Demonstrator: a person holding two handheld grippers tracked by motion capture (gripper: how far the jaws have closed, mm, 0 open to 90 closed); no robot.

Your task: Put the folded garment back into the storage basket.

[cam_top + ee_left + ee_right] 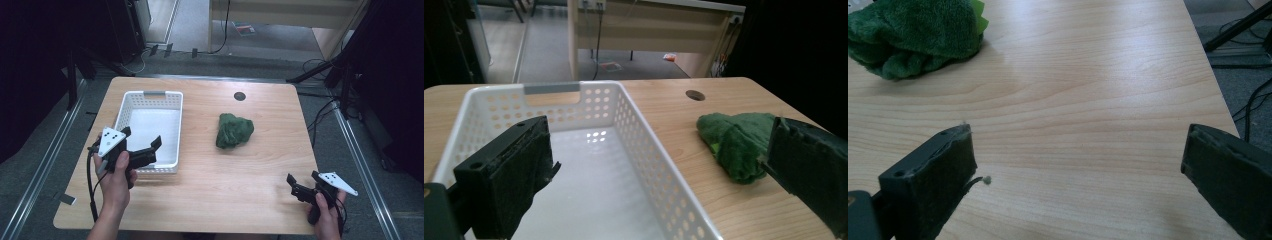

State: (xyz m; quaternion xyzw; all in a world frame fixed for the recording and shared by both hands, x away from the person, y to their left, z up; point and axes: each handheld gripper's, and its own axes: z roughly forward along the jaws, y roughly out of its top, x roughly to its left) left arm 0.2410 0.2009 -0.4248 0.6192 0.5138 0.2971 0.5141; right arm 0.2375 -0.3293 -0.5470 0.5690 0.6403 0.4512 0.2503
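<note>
High view puts the green towel [234,130] mid-desk, just right of the white basket [150,131]. Both the left gripper [141,137] and right gripper [303,182] have fingers apart; we should pinch the towel's bunched top.

A light wooden table [210,170] with a round cable hole [239,96] carries two things. A white perforated plastic basket [170,100] sits left; a crumpled green towel [233,130] lies mid-table.
</note>
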